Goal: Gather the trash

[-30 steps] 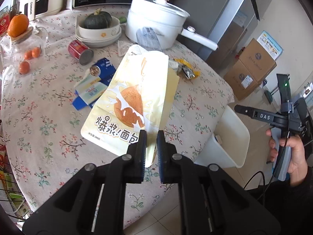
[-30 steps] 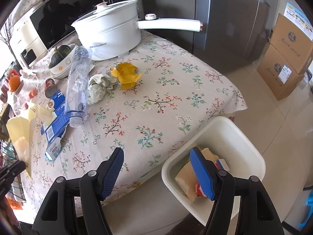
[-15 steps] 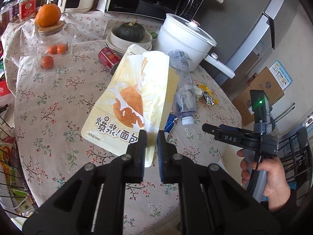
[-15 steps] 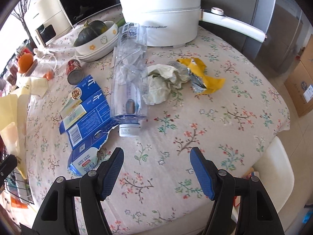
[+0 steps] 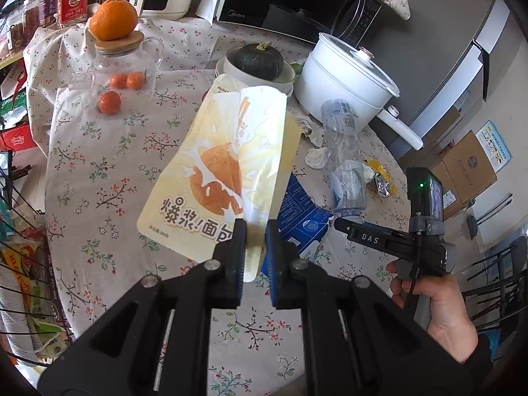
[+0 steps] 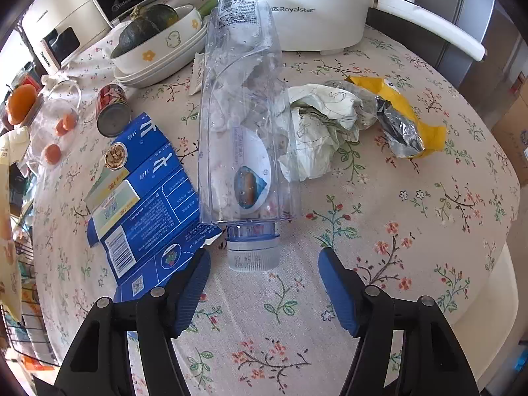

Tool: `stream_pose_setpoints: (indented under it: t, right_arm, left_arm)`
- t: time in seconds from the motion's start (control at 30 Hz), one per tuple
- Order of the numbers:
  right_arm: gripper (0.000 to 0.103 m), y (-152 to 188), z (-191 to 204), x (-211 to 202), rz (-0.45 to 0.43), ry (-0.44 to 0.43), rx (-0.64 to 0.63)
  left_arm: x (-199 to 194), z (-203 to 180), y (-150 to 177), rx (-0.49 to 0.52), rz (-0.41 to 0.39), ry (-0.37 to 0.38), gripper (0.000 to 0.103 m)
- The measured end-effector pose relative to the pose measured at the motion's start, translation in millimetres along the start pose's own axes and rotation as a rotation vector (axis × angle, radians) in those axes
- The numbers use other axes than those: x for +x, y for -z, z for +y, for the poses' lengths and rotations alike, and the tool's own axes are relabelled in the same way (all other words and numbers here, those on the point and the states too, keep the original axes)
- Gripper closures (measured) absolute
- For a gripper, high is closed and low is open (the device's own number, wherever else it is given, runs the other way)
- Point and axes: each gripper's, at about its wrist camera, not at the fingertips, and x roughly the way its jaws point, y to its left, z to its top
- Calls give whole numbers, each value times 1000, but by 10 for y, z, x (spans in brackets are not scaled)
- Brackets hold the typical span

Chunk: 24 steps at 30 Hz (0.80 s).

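My left gripper (image 5: pixel 254 250) is shut on the bottom edge of a pale yellow bread bag (image 5: pixel 217 171), which hangs raised above the floral table. A clear crushed plastic bottle (image 6: pixel 244 125) lies on the table with its white cap (image 6: pixel 253 255) pointing toward me. My right gripper (image 6: pixel 264 280) hovers just short of that cap; its jaws are closing with nothing between them. Beside the bottle lie a flattened blue carton (image 6: pixel 145 194), a crumpled paper wad (image 6: pixel 316 132) and a yellow foil wrapper (image 6: pixel 402 122). The right gripper also shows in the left wrist view (image 5: pixel 343 224).
A white electric pot (image 6: pixel 297 6) with a long handle stands behind the bottle. A bowl holding a dark squash (image 6: pixel 151 33), a red can (image 6: pixel 112 109) and a glass jar with small oranges (image 5: pixel 122 69) sit further back. A white bin's rim (image 6: pixel 491 297) shows beyond the table edge.
The right gripper swung from over the white bin across to the table and down toward the bottle's cap, its jaws narrowing. The left gripper shifted sideways and rolled, still holding the bag.
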Motion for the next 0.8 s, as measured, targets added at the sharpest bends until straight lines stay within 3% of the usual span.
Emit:
stream_pose_setpoints:
  t: [0.17, 0.4, 0.8]
  right_arm:
    - [70, 0, 69, 39, 5, -20, -29]
    - [71, 82, -1, -207, -33, -21, -69]
    - [71, 382, -404, -1041, -171, -78, -102]
  left_arm:
    - [-9, -22, 6, 7, -1, 2, 90]
    - [-26, -85, 33, 31, -3, 10, 90]
    - [-28, -287, 73, 77, -12, 29, 90]
